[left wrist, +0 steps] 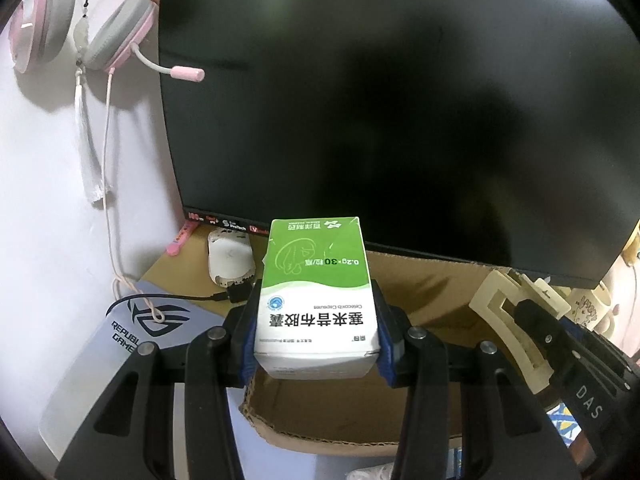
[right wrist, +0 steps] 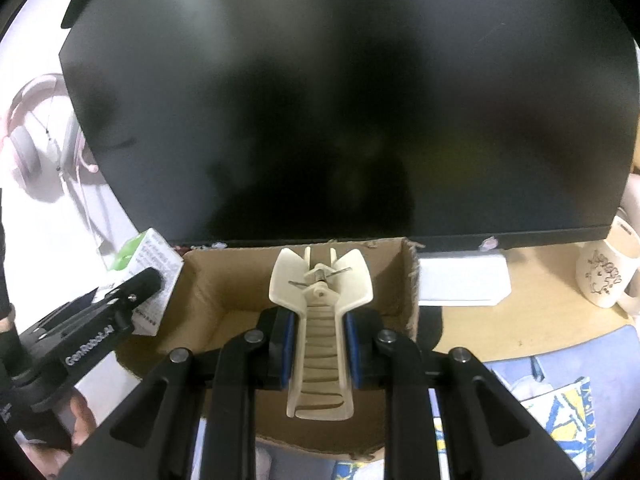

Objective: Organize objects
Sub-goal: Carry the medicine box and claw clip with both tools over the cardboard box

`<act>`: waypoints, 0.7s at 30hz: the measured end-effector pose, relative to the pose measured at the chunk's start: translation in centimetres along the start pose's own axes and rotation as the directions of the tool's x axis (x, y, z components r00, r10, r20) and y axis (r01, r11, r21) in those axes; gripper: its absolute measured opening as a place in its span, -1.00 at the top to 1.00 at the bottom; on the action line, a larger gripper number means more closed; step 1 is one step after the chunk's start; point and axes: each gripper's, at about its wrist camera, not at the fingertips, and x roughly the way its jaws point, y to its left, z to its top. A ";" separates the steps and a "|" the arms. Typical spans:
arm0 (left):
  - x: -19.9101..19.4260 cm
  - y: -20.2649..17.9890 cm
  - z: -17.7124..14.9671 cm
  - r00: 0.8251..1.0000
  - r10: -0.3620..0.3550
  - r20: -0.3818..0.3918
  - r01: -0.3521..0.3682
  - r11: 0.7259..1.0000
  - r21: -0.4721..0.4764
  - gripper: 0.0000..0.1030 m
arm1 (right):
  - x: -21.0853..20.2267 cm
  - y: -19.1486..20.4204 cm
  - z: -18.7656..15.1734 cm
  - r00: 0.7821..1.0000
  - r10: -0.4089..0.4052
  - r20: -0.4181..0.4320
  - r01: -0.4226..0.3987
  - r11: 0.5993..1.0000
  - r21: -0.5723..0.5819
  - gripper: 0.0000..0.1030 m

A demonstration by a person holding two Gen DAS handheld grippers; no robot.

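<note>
My left gripper (left wrist: 318, 336): clenched on the medicine box (left wrist: 318, 292), my blue pads pressed flat to its two sides; jaws part-way apart, as wide as the box.
Medicine box: green and white, held above the near left corner of the cardboard box (left wrist: 432, 292).
My right gripper (right wrist: 320, 354): squeezed tight on the cream hair claw clip (right wrist: 320, 304), gripping its toothed end.
Hair claw clip: hinge pointing away from me, held above the cardboard box's open inside.
Cardboard box: sits on the desk (right wrist: 532, 312) against the monitor's (right wrist: 340, 100) lower edge.
</note>
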 end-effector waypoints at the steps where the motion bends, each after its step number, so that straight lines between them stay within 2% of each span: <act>1: 0.0 -0.2 -0.1 1.000 0.003 -0.001 -0.003 1.000 0.007 0.14 | 0.0 0.1 0.0 1.000 -0.002 0.000 0.002 1.000 -0.006 0.55; 9: 0.8 -0.9 -0.5 1.000 0.004 -0.027 -0.003 1.000 0.031 0.13 | 0.1 0.6 -0.1 1.000 -0.018 0.000 0.018 0.999 -0.028 0.55; 16: 1.3 -1.8 -0.9 0.996 0.058 -0.063 -0.053 0.996 0.071 0.13 | -0.2 0.9 0.0 1.000 0.002 0.029 -0.001 0.999 -0.032 0.55; 21: 1.9 -2.1 -1.2 0.992 0.077 -0.103 -0.069 0.995 0.076 0.13 | 0.8 1.2 -0.2 1.000 0.005 -0.025 -0.006 0.998 -0.058 0.55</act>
